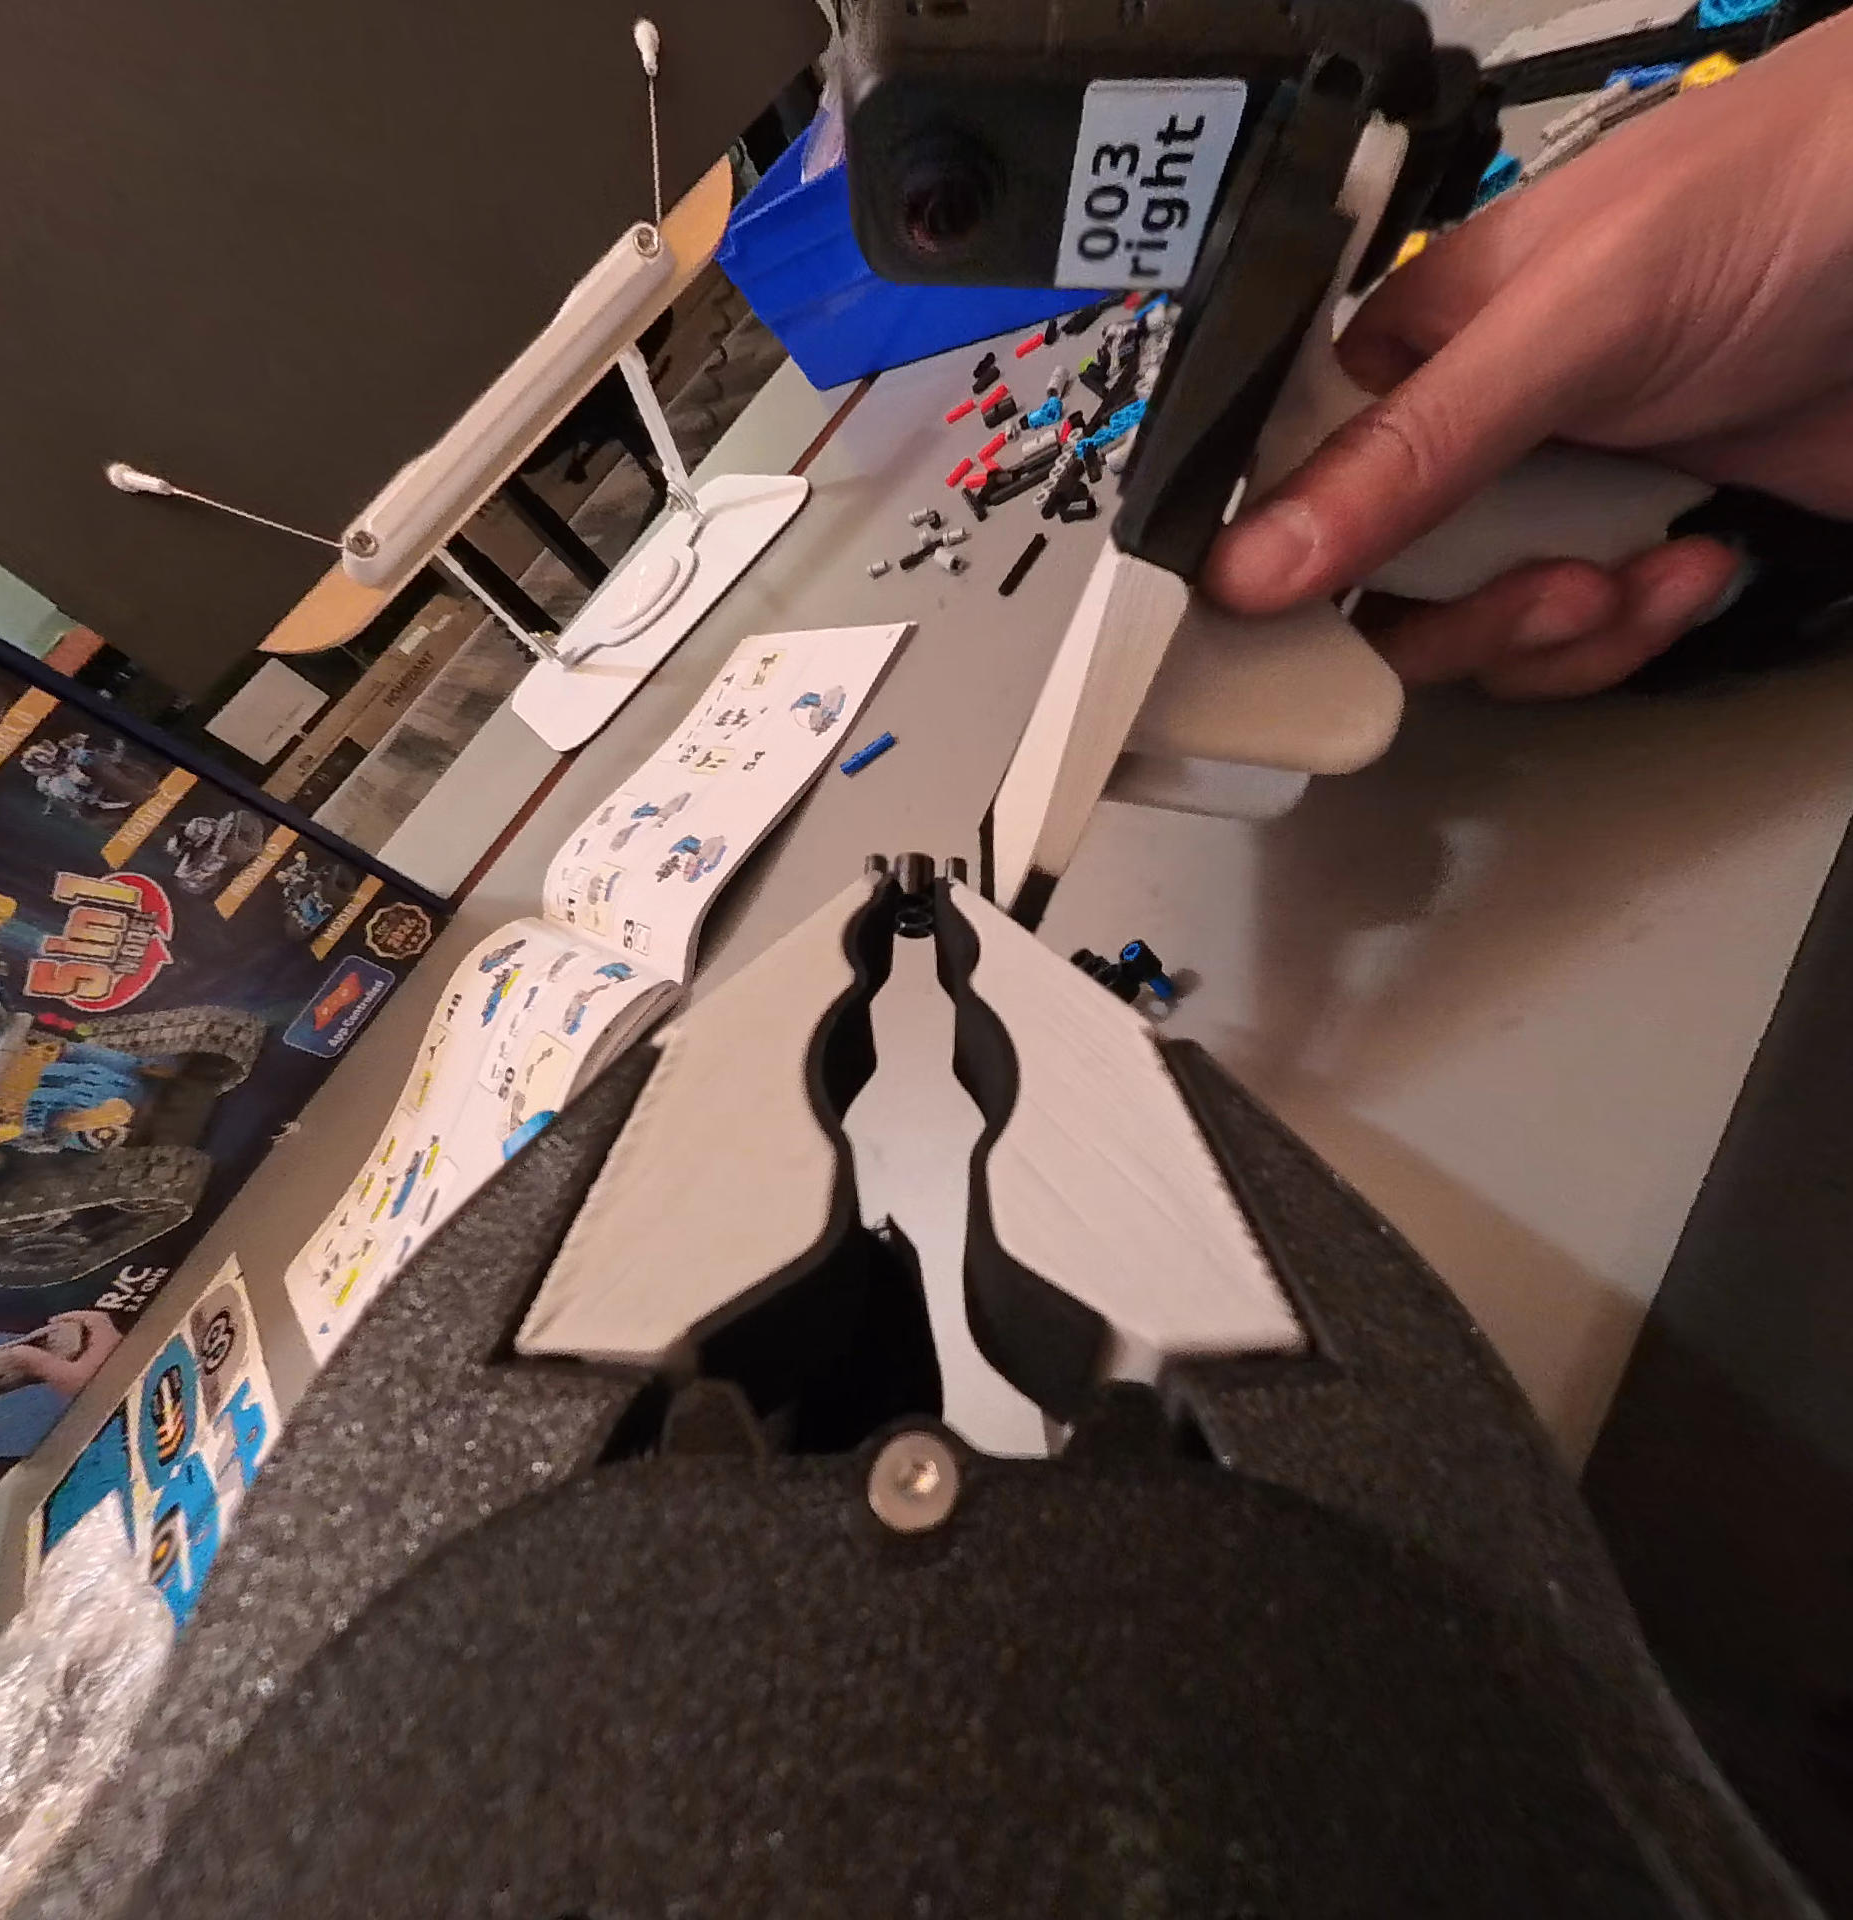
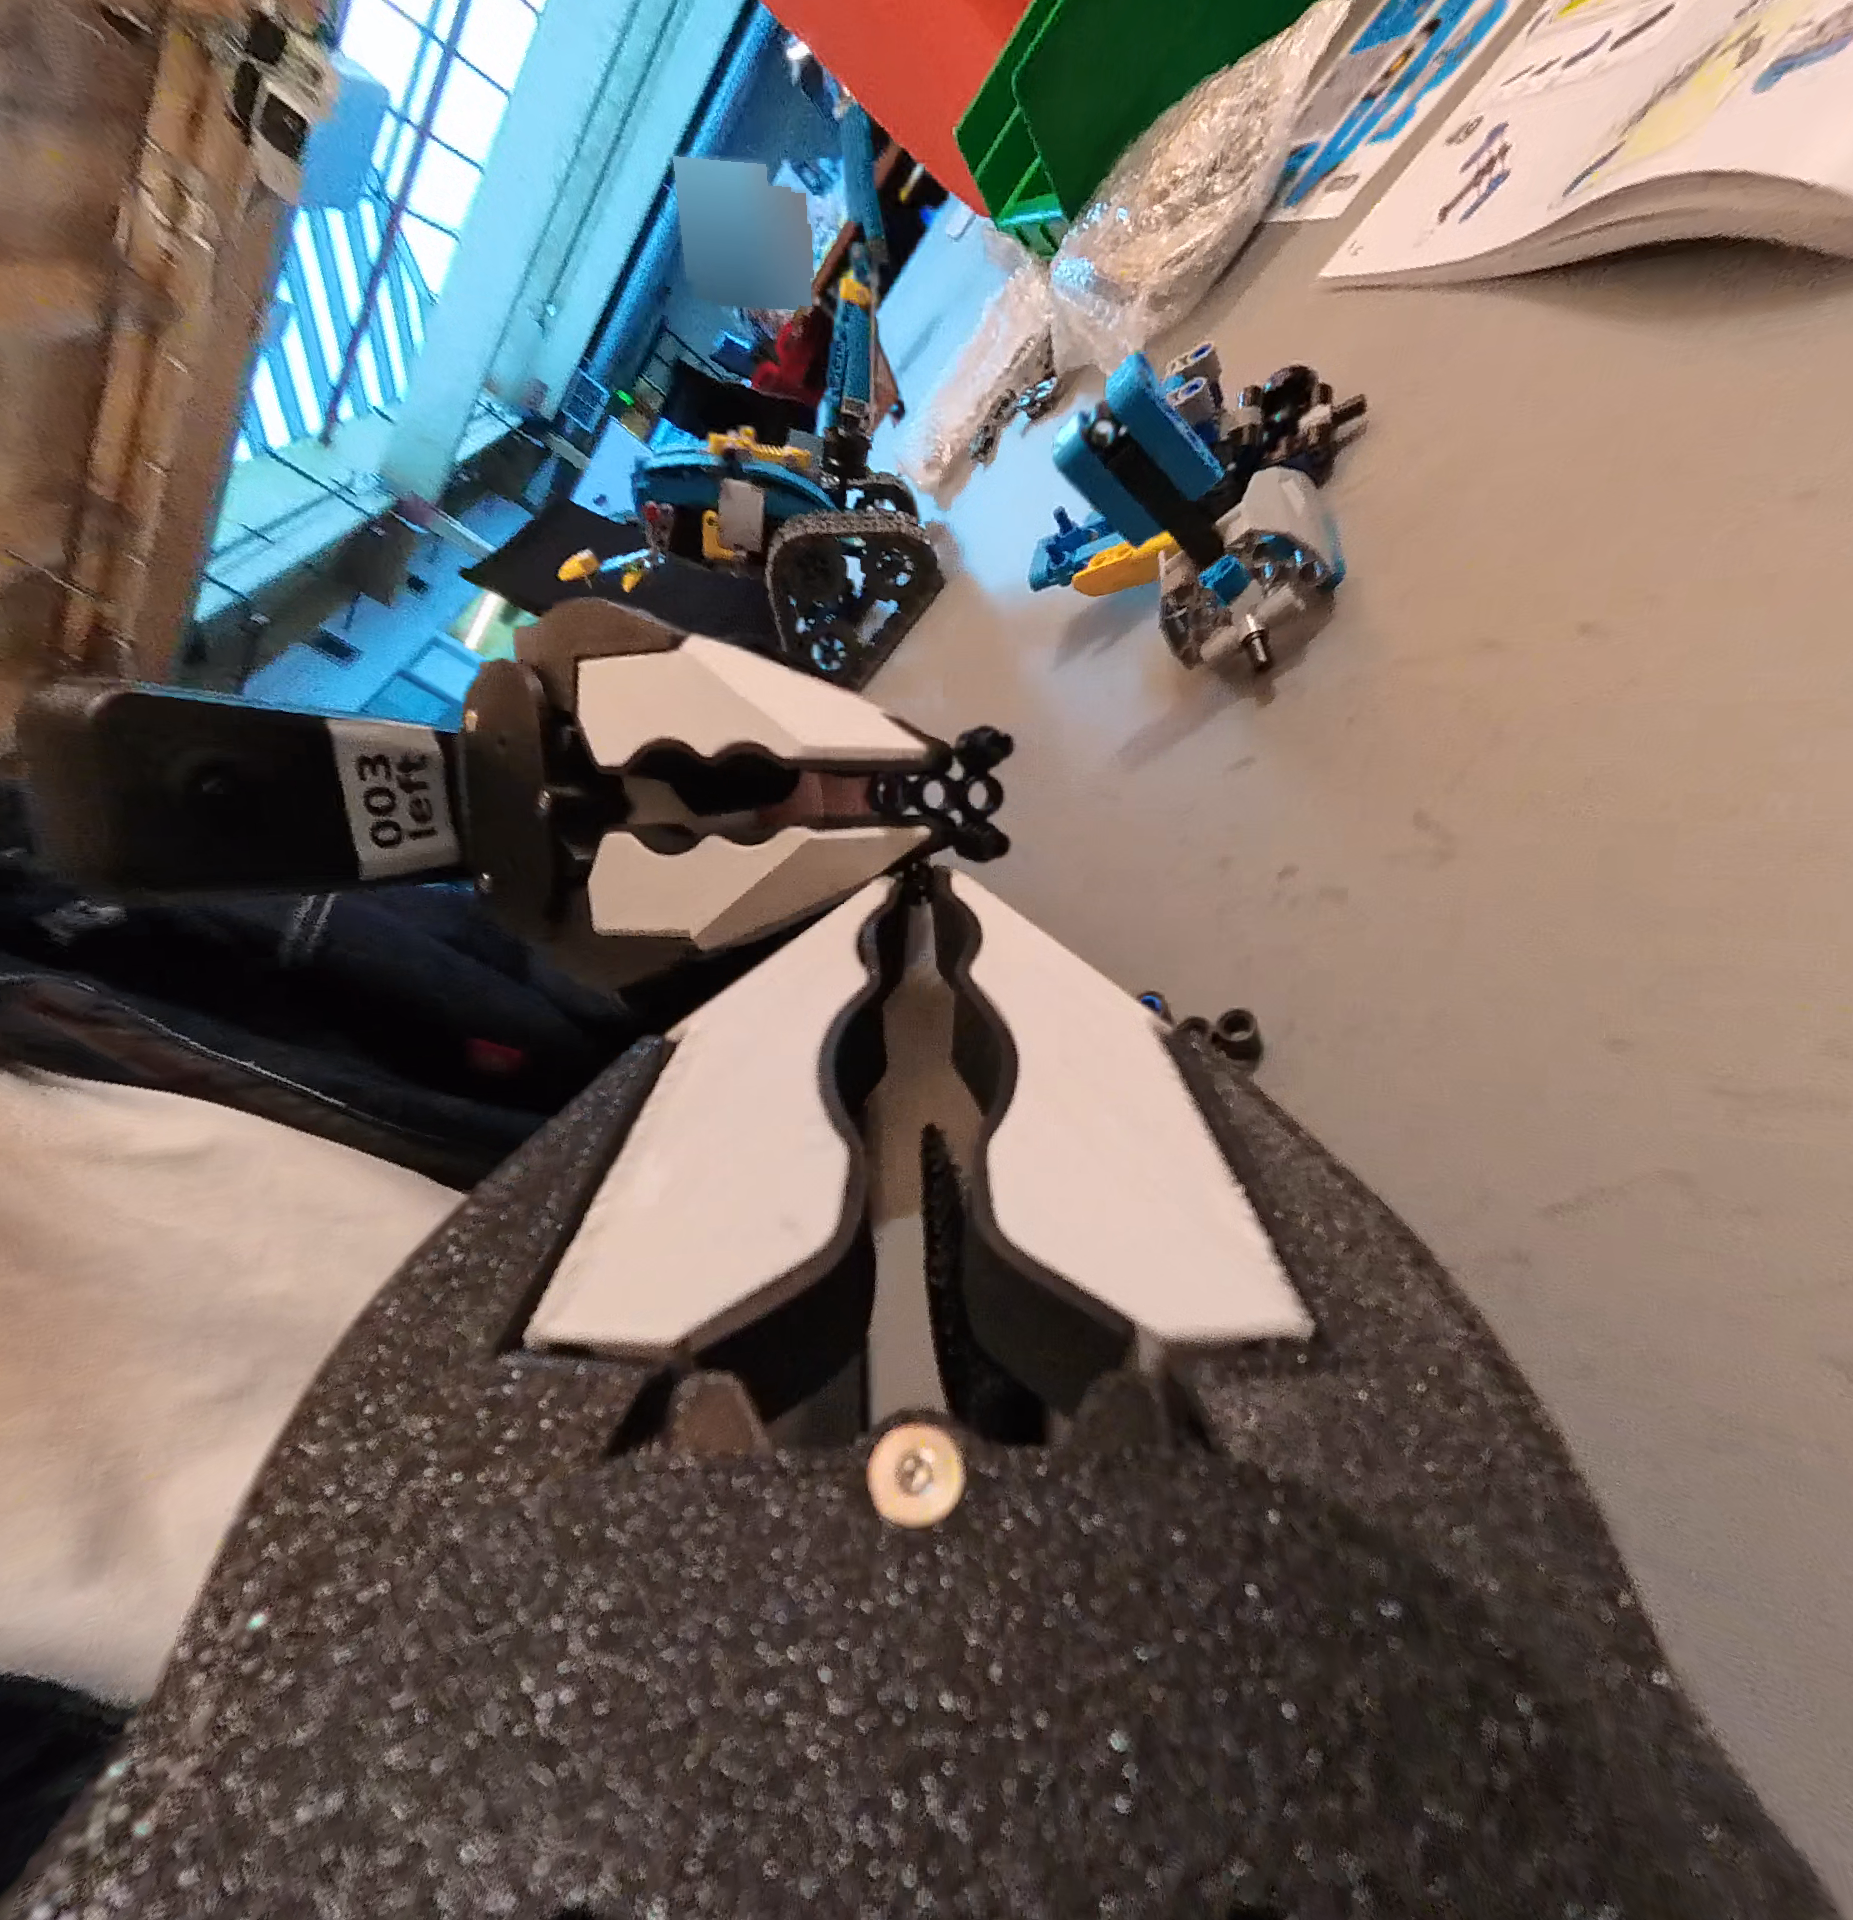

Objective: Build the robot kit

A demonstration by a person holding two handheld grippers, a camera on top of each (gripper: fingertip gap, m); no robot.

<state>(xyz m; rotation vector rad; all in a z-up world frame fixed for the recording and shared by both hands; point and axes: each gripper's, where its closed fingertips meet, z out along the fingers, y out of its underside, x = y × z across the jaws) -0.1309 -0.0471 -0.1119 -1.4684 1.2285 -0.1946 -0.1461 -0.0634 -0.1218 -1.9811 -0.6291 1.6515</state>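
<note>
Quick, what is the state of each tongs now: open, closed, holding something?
Left tongs: closed on a black beam with holes.
Right tongs: closed on a small black pin.

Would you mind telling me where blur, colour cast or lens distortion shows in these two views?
Left wrist view: the hand and the grey table near it are smeared, while the instruction booklet reads fairly crisp, and straight edges bow. Right wrist view: the window background is blurred with a strong blue cast, and the black perforated piece in the left gripper stays sharp.
</note>
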